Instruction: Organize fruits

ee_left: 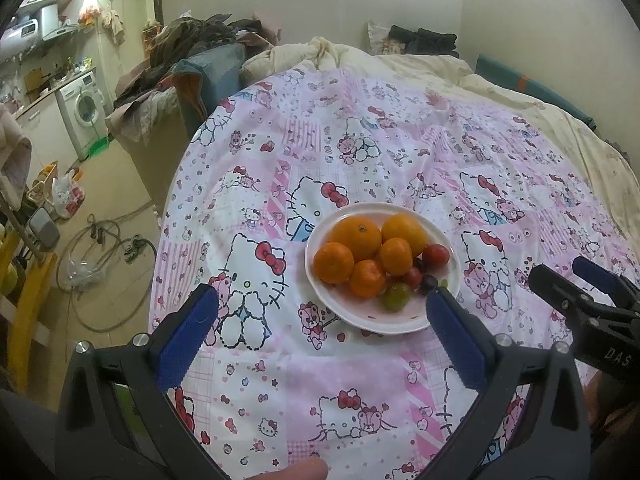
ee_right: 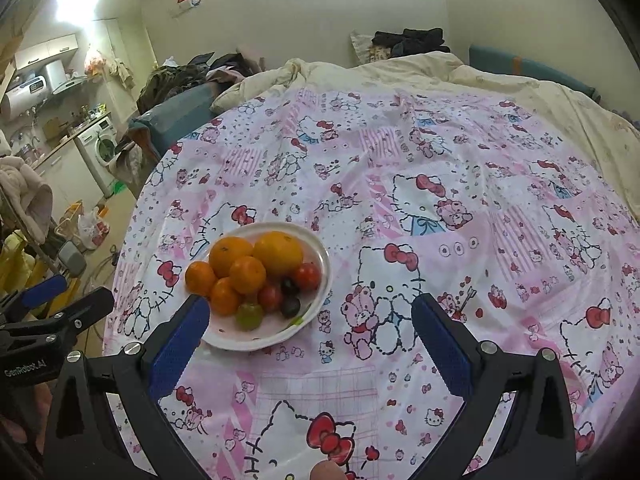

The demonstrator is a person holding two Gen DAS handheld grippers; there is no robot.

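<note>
A white plate (ee_left: 404, 324) sits on a pink Hello Kitty bedsheet (ee_left: 320, 152). It holds several oranges (ee_left: 356, 238), red cherry tomatoes (ee_left: 436, 256), a green tomato (ee_left: 397, 297) and dark grapes (ee_left: 427, 283). My left gripper (ee_left: 322, 300) is open and empty, hovering just short of the plate, its right finger over the plate's near right rim. My right gripper (ee_right: 310, 308) is open and empty; the plate (ee_right: 228, 340) lies by its left finger, with the oranges (ee_right: 278, 252) behind. Each gripper shows at the edge of the other's view: the right gripper (ee_left: 576, 276) and the left gripper (ee_right: 64, 292).
A cream duvet (ee_left: 520, 92) is bunched at the far end of the bed. A pile of clothes (ee_left: 192, 40) lies beyond the bed's left side. The floor on the left holds a hose (ee_left: 104, 248), bags and a washing machine (ee_left: 82, 108).
</note>
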